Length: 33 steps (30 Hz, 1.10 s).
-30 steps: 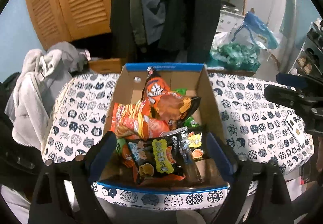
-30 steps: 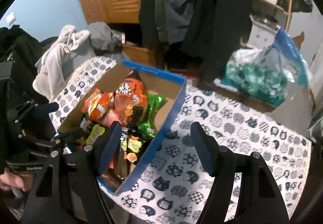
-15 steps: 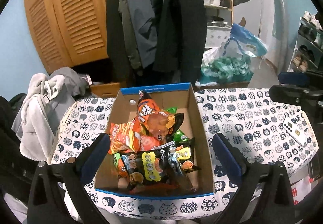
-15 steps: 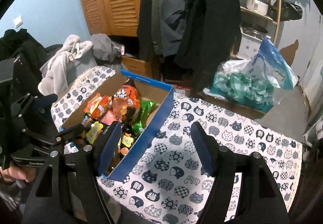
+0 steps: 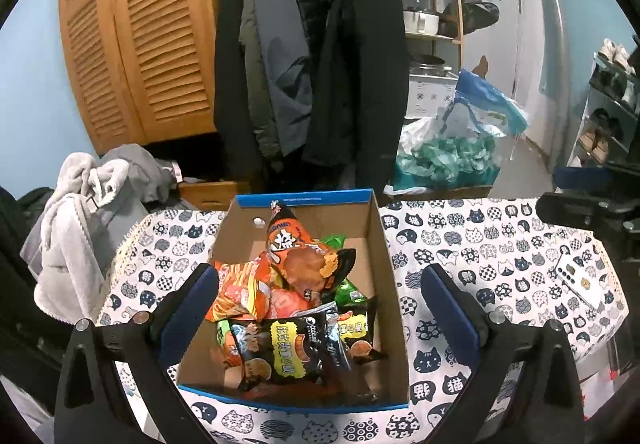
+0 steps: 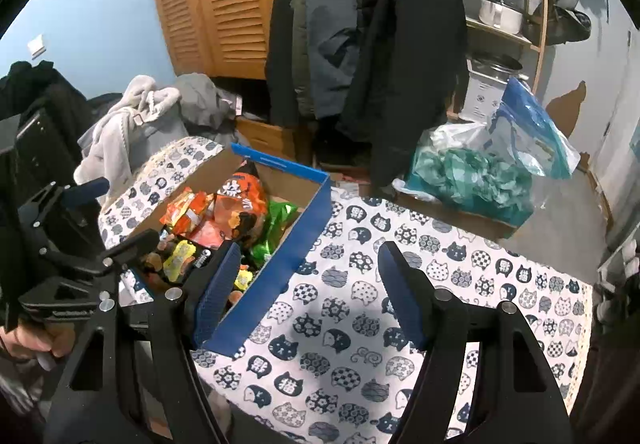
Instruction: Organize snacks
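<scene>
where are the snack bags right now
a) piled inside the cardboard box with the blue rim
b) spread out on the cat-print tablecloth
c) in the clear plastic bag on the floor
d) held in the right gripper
a: the snack bags all lie heaped inside the cardboard box, while the cat-print tablecloth beside it carries none and the right gripper is open with nothing between its pads.

Brown cardboard box (image 5: 376,244) with a blue rim, my tablecloth (image 5: 500,244) white with navy cat faces, orange snack bags (image 5: 296,244), a black-and-yellow packet (image 5: 280,348), green ones (image 6: 276,224) peeking through.
</scene>
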{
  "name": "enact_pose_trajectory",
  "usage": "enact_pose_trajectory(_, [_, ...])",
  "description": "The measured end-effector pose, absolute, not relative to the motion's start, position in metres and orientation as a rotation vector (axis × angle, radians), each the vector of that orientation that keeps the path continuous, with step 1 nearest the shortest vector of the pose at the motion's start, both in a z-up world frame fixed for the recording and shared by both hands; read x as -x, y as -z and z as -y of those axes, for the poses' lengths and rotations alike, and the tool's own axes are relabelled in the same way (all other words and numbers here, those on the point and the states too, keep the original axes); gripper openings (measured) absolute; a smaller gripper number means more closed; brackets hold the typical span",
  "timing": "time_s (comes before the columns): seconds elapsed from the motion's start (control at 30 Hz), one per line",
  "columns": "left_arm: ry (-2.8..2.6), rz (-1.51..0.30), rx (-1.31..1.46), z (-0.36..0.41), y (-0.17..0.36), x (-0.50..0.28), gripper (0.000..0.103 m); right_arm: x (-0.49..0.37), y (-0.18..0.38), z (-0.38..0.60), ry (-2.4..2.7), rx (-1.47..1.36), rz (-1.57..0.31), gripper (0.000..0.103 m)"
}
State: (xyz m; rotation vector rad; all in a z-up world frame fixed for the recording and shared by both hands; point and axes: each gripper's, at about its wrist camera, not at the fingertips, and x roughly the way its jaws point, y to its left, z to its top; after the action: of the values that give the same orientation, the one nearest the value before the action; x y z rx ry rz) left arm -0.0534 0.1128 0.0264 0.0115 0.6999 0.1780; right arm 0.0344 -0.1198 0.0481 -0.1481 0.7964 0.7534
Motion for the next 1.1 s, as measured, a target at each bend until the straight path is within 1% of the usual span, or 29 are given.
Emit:
enact_pose_trajectory(0.77, [-0.208,-0.693,0.032,-0.124,-0.028,0.055,0.102,-0.039,-0.042,0.116,-0.745,0.151,-0.812,0.070])
enact_pose_trajectory(1.1, [-0.227,-0.716,0.035,-0.127,-0.023,0.054,0.102,-0.038,-0.043,0.114,-0.744,0.154,-0.810,0.070])
